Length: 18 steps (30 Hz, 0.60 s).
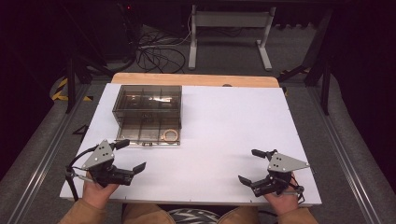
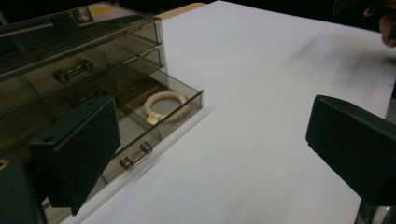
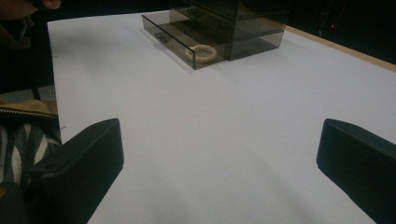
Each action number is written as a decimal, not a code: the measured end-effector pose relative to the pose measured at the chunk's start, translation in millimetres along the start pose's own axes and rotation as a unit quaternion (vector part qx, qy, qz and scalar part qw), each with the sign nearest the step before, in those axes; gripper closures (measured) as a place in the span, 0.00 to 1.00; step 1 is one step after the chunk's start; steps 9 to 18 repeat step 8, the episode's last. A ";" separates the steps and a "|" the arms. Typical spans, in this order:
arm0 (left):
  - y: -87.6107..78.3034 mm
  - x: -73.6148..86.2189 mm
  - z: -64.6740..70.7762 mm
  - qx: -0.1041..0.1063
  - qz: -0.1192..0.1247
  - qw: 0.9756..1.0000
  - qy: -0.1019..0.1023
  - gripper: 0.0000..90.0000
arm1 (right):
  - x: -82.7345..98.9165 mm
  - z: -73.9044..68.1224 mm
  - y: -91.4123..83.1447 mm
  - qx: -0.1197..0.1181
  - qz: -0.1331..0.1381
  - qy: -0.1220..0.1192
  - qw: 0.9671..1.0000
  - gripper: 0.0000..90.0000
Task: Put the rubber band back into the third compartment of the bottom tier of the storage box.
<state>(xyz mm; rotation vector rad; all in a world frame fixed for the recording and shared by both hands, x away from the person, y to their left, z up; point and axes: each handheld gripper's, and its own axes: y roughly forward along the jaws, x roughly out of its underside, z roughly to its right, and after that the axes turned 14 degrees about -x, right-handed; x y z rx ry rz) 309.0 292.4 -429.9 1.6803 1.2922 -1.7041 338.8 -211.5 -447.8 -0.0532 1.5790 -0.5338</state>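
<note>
A smoky clear drawer box [image 1: 147, 105] stands on the white table top [image 1: 224, 121] at the back left. Its bottom drawer [image 1: 148, 132] is pulled out toward me, and a beige braided ring [image 1: 170, 135] lies in the drawer's right end. The same ring [image 2: 166, 106] [image 3: 201, 53] lies in both gripper views. My left gripper [image 1: 130, 155] rests open at the front left, just in front of the drawer, with nothing between its jaws. My right gripper [image 1: 251, 166] is open and empty at the front right, far from the box.
A wooden strip [image 1: 194, 79] runs behind the white top. Beyond it on the floor are a white table frame [image 1: 229, 32] and loose black cables [image 1: 156, 53]. Metal rails [image 1: 42, 149] flank the table on both sides.
</note>
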 end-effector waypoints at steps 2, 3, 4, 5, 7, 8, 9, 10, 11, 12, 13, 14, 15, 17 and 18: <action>-3.6 7.6 -0.3 -0.002 0.001 1.000 0.003 0.03 | 0.1 0.1 0.1 0.000 0.000 0.001 1.000 0.01; -4.7 11.3 -0.5 -0.003 -0.001 1.000 0.002 0.03 | 0.1 0.1 0.1 0.000 0.000 0.001 1.000 0.01; -5.7 14.8 -0.6 -0.004 -0.003 1.000 0.002 0.03 | 0.1 0.1 0.2 0.000 0.000 0.001 1.000 0.01; -6.5 18.2 -0.3 -0.002 -0.007 1.000 -0.001 0.03 | 0.1 0.2 0.3 0.000 -0.001 0.001 1.000 0.01; -7.1 23.1 -0.8 0.001 -0.011 1.000 -0.005 0.02 | 0.2 0.3 0.5 0.000 -0.002 0.001 1.000 0.01; -7.5 24.8 -1.4 0.006 -0.012 1.000 -0.010 0.02 | 0.2 0.2 0.6 0.000 -0.001 0.002 1.000 0.01; -7.5 24.8 -1.4 0.006 -0.012 1.000 -0.010 0.02 | 0.2 0.2 0.6 0.000 -0.001 0.002 1.000 0.01; -7.5 24.8 -1.4 0.006 -0.012 1.000 -0.010 0.02 | 0.2 0.2 0.6 0.000 -0.001 0.002 1.000 0.01; -7.5 24.8 -1.4 0.006 -0.012 1.000 -0.010 0.02 | 0.2 0.2 0.6 0.000 -0.001 0.002 1.000 0.01; -7.5 24.8 -1.4 0.006 -0.012 1.000 -0.010 0.02 | 0.2 0.2 0.6 0.000 -0.001 0.002 1.000 0.01; -7.5 24.8 -1.4 0.006 -0.012 1.000 -0.010 0.02 | 0.2 0.2 0.6 0.000 -0.001 0.002 1.000 0.01; -7.5 24.8 -1.4 0.006 -0.012 1.000 -0.010 0.02 | 0.2 0.2 0.6 0.000 -0.001 0.002 1.000 0.01; -7.5 24.8 -1.4 0.006 -0.012 1.000 -0.010 0.02 | 0.2 0.2 0.6 0.000 -0.001 0.002 1.000 0.01; -7.5 24.8 -1.4 0.006 -0.012 1.000 -0.010 0.02 | 0.2 0.2 0.6 0.000 -0.001 0.002 1.000 0.01; -7.5 24.8 -1.4 0.006 -0.012 1.000 -0.010 0.02 | 0.2 0.2 0.6 0.000 -0.001 0.002 1.000 0.01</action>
